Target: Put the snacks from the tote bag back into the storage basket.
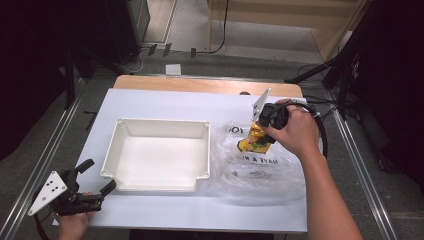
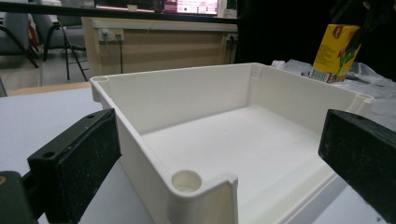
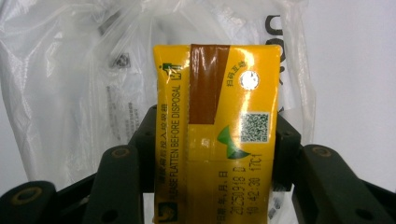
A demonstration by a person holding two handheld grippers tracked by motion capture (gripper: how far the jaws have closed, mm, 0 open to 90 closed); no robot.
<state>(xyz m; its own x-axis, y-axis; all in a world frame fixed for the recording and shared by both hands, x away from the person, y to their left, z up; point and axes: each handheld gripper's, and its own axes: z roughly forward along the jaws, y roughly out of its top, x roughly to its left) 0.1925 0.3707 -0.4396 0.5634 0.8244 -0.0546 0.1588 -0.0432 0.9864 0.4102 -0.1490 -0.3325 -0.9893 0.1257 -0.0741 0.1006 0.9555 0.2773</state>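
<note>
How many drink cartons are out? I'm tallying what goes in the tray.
1. The yellow drink carton is clamped in the right gripper above the clear plastic bag, right of the white tray. More may be hidden inside the crumpled bag.

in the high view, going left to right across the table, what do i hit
left gripper with open jaws → white tray → clear plastic bag → yellow drink carton, held over the bag in the right gripper, which is shut on it
</note>
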